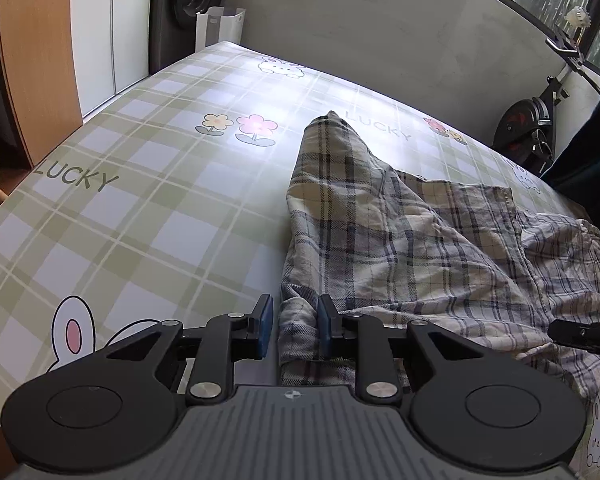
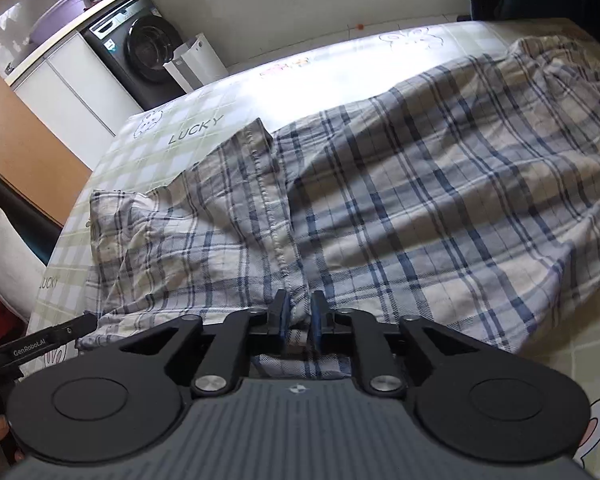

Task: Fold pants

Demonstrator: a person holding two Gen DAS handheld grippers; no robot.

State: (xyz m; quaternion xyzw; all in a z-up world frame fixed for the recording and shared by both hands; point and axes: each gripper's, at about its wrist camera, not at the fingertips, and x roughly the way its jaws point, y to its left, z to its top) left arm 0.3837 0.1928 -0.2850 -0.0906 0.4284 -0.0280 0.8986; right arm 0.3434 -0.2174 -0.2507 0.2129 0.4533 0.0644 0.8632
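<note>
Plaid pants [image 1: 400,232] lie rumpled on the checked tablecloth [image 1: 140,200], one leg reaching toward the far wall. My left gripper [image 1: 296,320] is at the pants' near left edge, its blue pads closed on a bunched fold of the cloth. In the right wrist view the pants [image 2: 420,184] spread wide, with a stitched hem [image 2: 268,196] running toward me. My right gripper [image 2: 300,316] pinches the cloth near that hem's near end. The right gripper's finger [image 1: 580,334] shows at the left wrist view's right side. The left gripper's finger [image 2: 40,348] shows at the right wrist view's lower left.
A dark washing machine [image 2: 148,48] and a white bin [image 2: 196,64] stand beyond the table's far left corner. An exercise bike [image 1: 532,120] stands at the far right. A wooden panel [image 1: 36,60] is on the left. Bare tablecloth stretches left of the pants.
</note>
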